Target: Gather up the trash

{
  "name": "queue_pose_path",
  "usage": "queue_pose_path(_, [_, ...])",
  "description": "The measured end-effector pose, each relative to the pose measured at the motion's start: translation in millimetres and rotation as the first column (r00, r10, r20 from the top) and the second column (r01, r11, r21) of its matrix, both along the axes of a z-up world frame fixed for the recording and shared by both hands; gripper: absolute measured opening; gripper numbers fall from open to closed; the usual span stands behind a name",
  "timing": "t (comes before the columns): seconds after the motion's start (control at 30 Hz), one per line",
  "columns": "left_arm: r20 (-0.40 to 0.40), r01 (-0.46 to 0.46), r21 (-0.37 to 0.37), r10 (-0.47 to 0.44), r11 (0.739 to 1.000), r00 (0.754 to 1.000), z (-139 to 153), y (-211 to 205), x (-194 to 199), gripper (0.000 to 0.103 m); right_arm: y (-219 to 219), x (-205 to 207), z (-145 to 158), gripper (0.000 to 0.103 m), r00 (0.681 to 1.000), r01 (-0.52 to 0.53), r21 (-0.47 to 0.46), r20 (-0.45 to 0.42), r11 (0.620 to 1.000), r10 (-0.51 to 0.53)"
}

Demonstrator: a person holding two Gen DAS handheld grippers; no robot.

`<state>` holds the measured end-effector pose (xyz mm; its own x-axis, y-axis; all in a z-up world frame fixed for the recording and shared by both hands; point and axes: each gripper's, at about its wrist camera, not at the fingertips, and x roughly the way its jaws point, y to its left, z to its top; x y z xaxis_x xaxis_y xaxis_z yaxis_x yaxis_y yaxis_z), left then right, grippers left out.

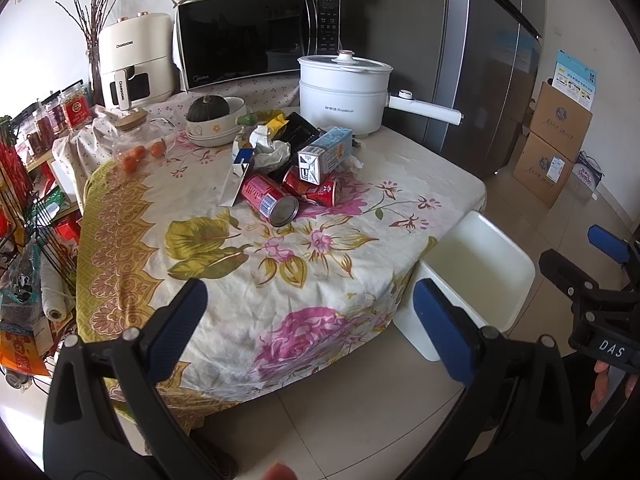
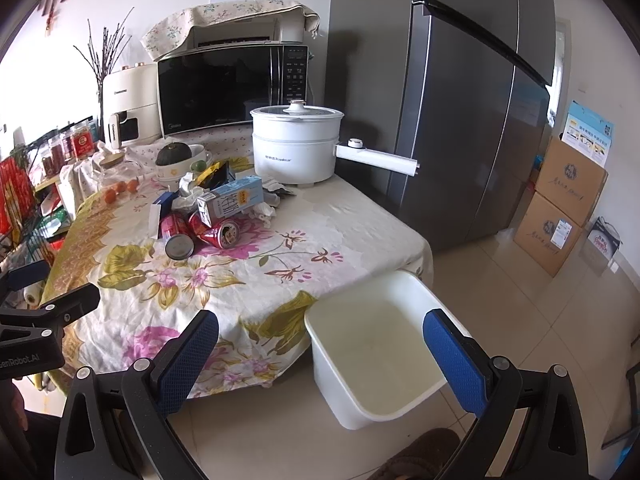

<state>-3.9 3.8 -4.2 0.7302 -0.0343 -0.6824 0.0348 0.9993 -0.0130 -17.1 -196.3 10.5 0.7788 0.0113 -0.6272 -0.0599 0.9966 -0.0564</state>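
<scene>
Your left gripper (image 1: 310, 330) hangs above the near edge of the table (image 1: 420, 168), its blue pads (image 1: 178, 320) spread wide with nothing between them. Your right gripper (image 2: 320, 354) is spread just as wide and is also empty, poised over the near table corner and the bin (image 2: 336, 380). The bin is white, stands on the floor just beside that corner, and looks empty inside. The trash sits in a heap toward the far middle of the flowered cloth: two red cans (image 1: 272, 198) lying on their sides, a second one (image 1: 316, 188) touching the first, a carton (image 1: 326, 154) resting across them, crumpled paper (image 1: 268, 146) behind, and a dark wrapper (image 1: 298, 130) at the back. Both grippers are well apart from the heap. Behind it stand a white pot (image 1: 344, 88), a microwave (image 1: 256, 36) and a bowl (image 1: 216, 126) holding a dark squash.
</scene>
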Motion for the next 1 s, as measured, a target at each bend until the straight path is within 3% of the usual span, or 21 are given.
queue_pose_path(0.3, [0.001,0.001,0.001,-0.001,1.000,1.000,3,1,0,0.102,-2,4,2,0.103,1.000,0.006,-0.019,-0.005,1.000,-0.006])
queue_pose_path(0.7, [-0.041,-0.031,-0.027,0.030,0.999,0.999,-2,17,10,0.102,2,6,23,0.103,1.000,-0.016,-0.129,0.017,0.991,0.019])
queue_pose_path(0.87, [-0.062,-0.039,-0.073,0.034,0.997,0.997,-4,30,19,0.102,0,26,30,0.103,0.995,-0.079,-0.081,-0.072,0.994,0.073])
queue_pose_path(1.0, [-0.067,-0.031,-0.059,0.027,0.998,0.997,-4,36,34,0.103,4,57,26,0.103,0.982,-0.113,-0.099,-0.163,0.989,0.096])
